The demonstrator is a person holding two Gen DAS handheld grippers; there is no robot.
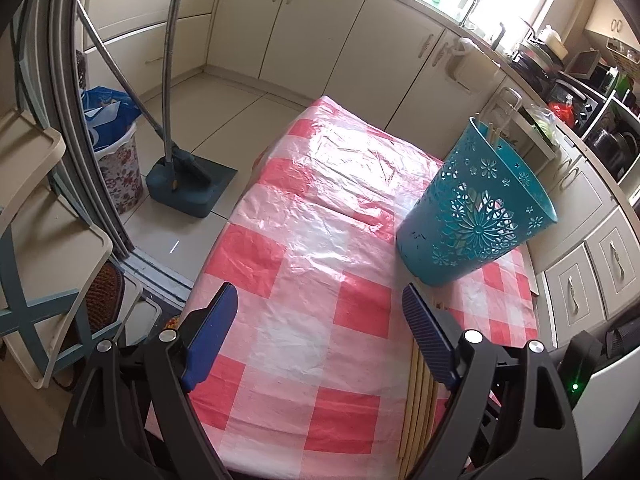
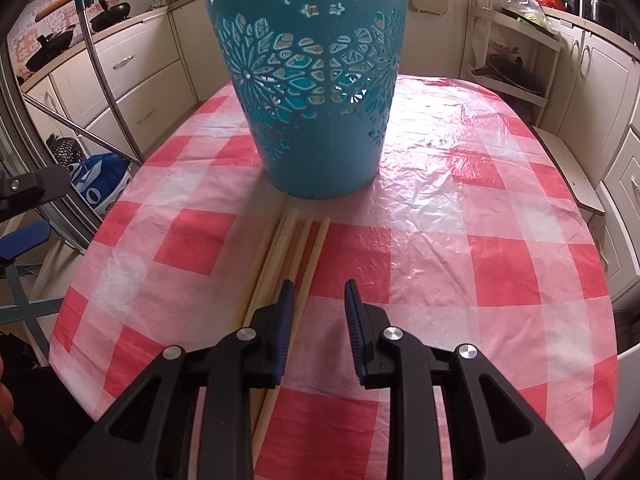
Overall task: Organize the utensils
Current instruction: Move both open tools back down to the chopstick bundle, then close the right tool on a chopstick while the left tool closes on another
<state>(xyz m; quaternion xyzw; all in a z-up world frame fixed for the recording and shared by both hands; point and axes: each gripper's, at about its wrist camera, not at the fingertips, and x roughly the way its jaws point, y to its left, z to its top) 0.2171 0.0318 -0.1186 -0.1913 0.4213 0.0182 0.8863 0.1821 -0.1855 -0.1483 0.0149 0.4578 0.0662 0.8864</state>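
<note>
a teal cut-out basket (image 2: 316, 80) is standing upright on the worktop (image 2: 460, 216), which is wearing a red-and-white checked plastic cloth, while a bundle of pale wooden chopsticks (image 2: 294, 248) is lying flat just in front of the basket's base, their far tips nearly touching it.

the right claw (image 2: 318, 308) is hovering low over the near end of that bundle, its jaws partly open and gripping nothing, the left blue pad sitting over the rightmost sticks. this view is showing the sticks plainly, fanned side by side and running toward the camera.

the left claw (image 1: 320, 320) is hanging wide open over bare cloth, holding nothing. from here the chopsticks (image 1: 420, 392) are appearing only as a strip beside and under its right finger (image 1: 428, 340), but the view is giving something the other cannot: a few thin sticks (image 1: 490, 130) already standing inside the basket (image 1: 476, 204), poking above its far rim. the right-hand view is cutting off the basket's top, so its contents are staying hidden there.

the left view is also taking in a floral bin (image 1: 120, 172) with a blue bag and a dustpan (image 1: 188, 188) on the tiled floor, well apart from the worktop. the right view is showing a wire rack (image 2: 516, 60) beyond the worktop's far edge.
</note>
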